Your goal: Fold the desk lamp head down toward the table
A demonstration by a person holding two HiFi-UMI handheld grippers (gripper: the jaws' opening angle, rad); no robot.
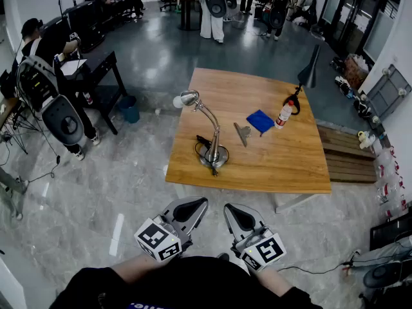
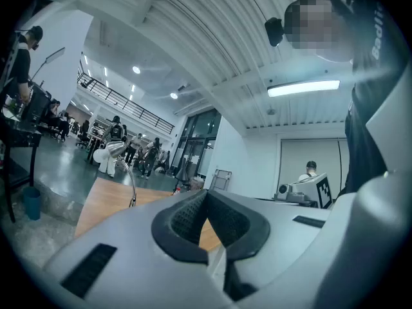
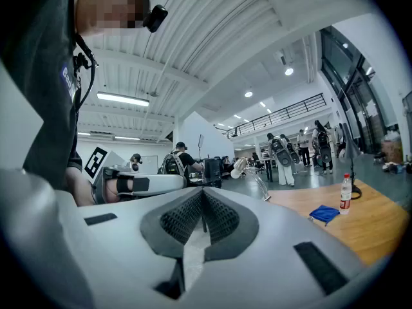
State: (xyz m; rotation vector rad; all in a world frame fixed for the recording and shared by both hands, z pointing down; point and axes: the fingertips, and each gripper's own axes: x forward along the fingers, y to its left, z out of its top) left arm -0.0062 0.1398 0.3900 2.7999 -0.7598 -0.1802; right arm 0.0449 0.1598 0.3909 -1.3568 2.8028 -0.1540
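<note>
Left gripper (image 1: 198, 202), right gripper (image 1: 230, 207) closed; head view alone shows lamp cable (image 1: 202, 140)

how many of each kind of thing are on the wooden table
lamps: 2, the silver desk lamp and the black lamp
bottle: 1
blue cloth: 1
grey metal piece: 1
total: 5
</note>
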